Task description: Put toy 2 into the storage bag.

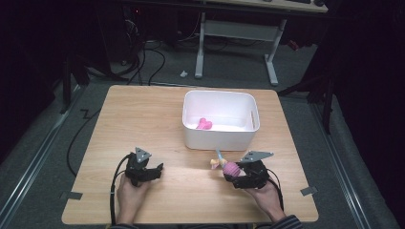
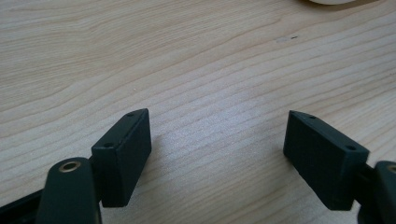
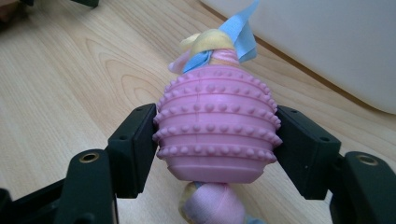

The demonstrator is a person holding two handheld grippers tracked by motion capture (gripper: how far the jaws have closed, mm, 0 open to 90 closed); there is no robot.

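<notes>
Just a light wooden table [image 1: 143,119] with a white bin [image 1: 220,120] sitting toward its far edge, right of centre.

The pink thing [image 1: 204,124] sitting in the white bin [image 1: 191,138] is way too small in the high view to tell what it actually is. In the right gripper view the pink knobbly toy [image 3: 215,126] runs off the bottom edge, so its near end is cut off, and the bin wall [image 3: 327,42] gets chopped by the top and right edges. The person's forearms drop out of the near edge of the high view.
</notes>
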